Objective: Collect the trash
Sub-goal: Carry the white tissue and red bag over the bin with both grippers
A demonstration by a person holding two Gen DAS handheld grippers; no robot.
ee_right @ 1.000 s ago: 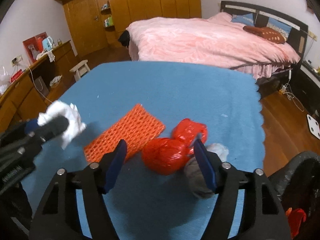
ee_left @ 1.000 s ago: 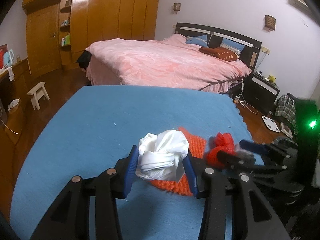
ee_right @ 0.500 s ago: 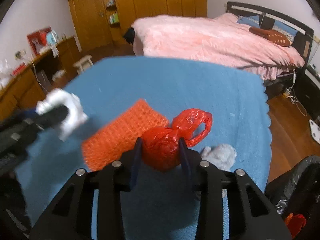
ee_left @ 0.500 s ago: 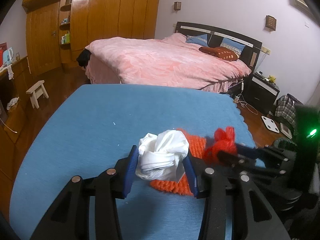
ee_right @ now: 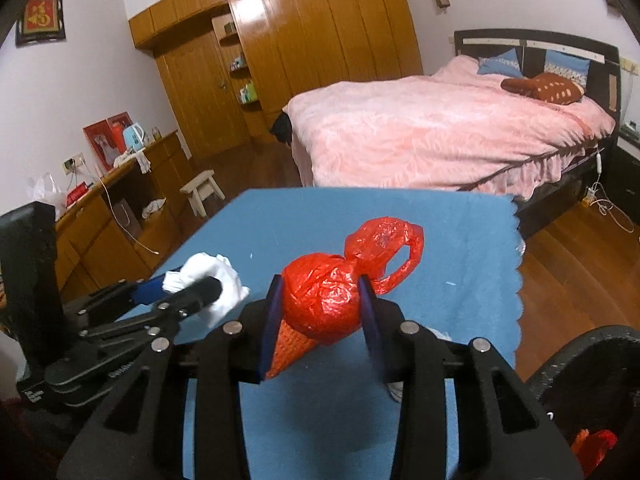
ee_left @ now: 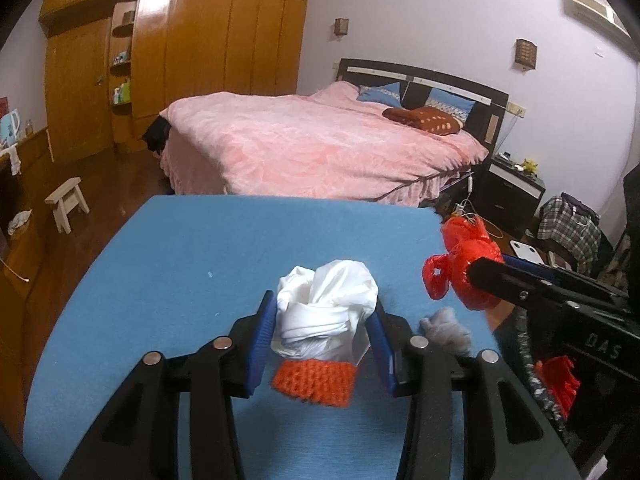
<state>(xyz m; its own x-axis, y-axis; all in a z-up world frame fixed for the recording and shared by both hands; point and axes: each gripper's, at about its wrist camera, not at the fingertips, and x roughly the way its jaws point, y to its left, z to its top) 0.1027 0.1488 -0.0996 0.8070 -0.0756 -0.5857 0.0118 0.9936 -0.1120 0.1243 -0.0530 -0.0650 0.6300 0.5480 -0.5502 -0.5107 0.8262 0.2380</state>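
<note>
My left gripper [ee_left: 322, 336] is shut on a crumpled white plastic bag [ee_left: 326, 312], held a little above the blue-covered table [ee_left: 192, 264]. My right gripper [ee_right: 320, 316] is shut on a knotted red plastic bag [ee_right: 324, 300] and holds it lifted above the table; that red bag [ee_left: 464, 260] shows at the right in the left wrist view. An orange foam net [ee_left: 314, 380] lies flat on the table below the white bag. A grey wad [ee_left: 446, 328] rests near the table's right edge. The white bag [ee_right: 212, 280] and left gripper [ee_right: 176, 292] appear at the left in the right wrist view.
A black trash bag [ee_right: 580, 360] with red scraps inside stands at the table's right side. A pink bed [ee_left: 320, 148] lies beyond the table's far edge. A small white stool [ee_left: 66, 204] and wooden cabinets [ee_right: 100, 220] are on the left.
My right gripper has shut on the red bag and lifted it off the table. The left gripper, still holding the white bag, has risen slightly.
</note>
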